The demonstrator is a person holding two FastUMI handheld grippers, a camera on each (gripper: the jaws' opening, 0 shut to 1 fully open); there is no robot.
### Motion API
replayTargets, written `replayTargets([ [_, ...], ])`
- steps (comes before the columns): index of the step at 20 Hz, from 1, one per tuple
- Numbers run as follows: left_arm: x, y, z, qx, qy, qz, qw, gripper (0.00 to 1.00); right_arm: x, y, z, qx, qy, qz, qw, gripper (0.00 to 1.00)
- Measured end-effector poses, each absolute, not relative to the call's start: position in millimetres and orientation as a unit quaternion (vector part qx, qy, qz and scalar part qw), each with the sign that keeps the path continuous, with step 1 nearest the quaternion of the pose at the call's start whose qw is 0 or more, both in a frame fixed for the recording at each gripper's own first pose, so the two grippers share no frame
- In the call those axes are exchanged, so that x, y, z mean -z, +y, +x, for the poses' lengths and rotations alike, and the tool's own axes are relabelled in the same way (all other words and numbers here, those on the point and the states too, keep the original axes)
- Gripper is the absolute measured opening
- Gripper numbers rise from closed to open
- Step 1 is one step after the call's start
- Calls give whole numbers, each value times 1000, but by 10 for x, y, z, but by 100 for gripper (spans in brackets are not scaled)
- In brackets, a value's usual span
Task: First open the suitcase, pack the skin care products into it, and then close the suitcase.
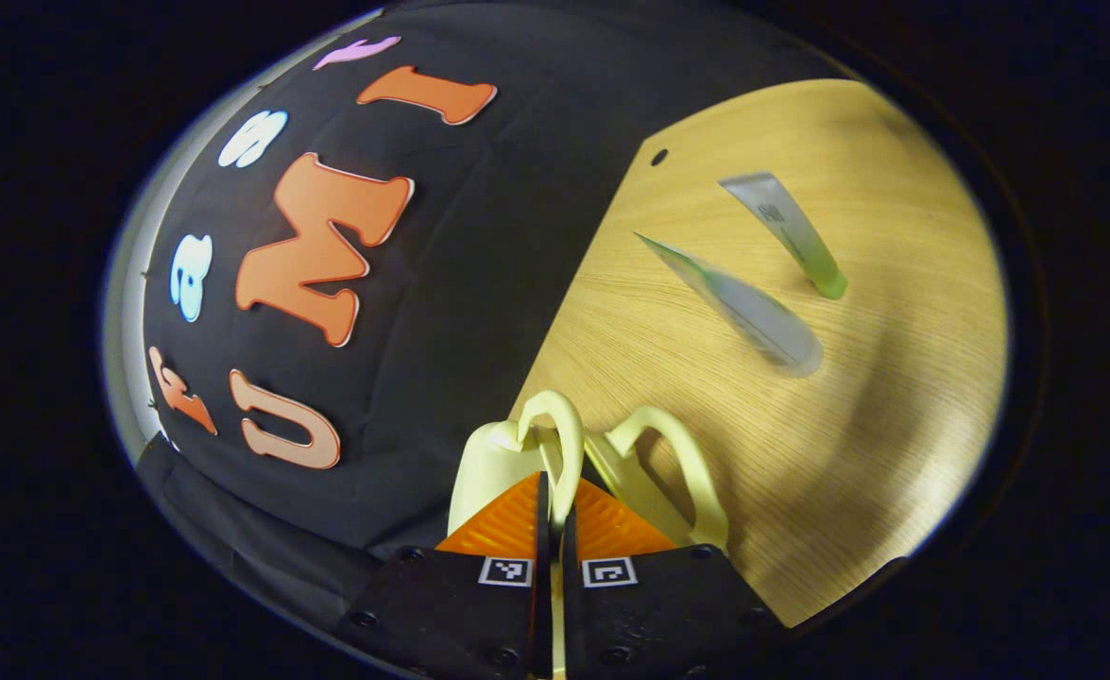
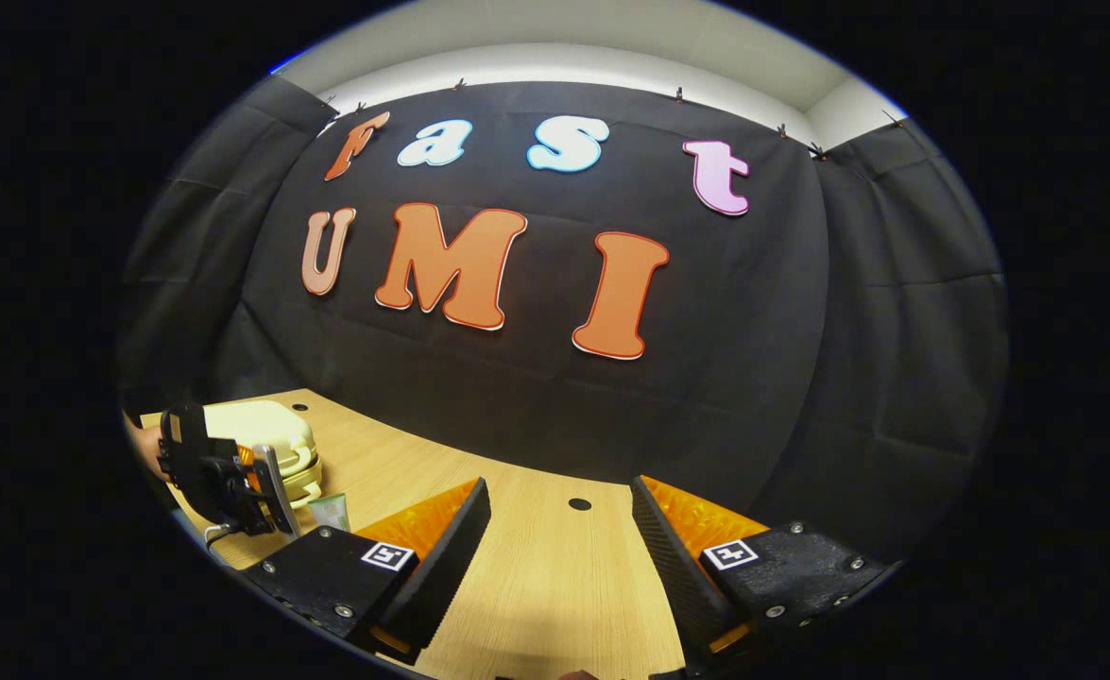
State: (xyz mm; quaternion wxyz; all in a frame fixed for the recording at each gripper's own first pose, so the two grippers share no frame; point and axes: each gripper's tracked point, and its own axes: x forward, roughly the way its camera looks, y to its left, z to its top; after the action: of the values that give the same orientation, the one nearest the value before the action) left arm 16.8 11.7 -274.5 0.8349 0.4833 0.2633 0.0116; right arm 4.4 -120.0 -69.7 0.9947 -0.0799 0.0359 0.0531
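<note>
Left gripper (image 1: 551,515) pinches one suitcase handle (image 1: 564,439); we count two tubes (image 1: 753,307) (image 1: 786,231) at 2 o'clock. Right gripper (image 2: 559,543) spread, suitcase (image 2: 266,439) at 9 o'clock.

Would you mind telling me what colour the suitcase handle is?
Pale cream-yellow; the handle shows best in the left gripper view, pinched in the left tool.
</note>
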Motion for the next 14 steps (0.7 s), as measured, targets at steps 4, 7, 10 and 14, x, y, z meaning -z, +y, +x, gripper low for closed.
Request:
replayTargets([
  [4, 2255, 392, 150, -26, 243, 404, 882, 5, 708, -984, 24, -43, 42, -81, 995, 95],
  [7, 1864, 695, 81, -37, 223, 332, 916, 5, 731, -677, 37, -41, 55, -77, 995, 95],
  [10, 1523, 1077, 36, -55, 196, 260, 944, 5, 698, -313, 77, -40, 57, -76, 995, 95],
  [14, 1249, 1778, -28, -93, 167, 159, 968, 5, 691, 149, 149, -38, 65, -78, 994, 95],
])
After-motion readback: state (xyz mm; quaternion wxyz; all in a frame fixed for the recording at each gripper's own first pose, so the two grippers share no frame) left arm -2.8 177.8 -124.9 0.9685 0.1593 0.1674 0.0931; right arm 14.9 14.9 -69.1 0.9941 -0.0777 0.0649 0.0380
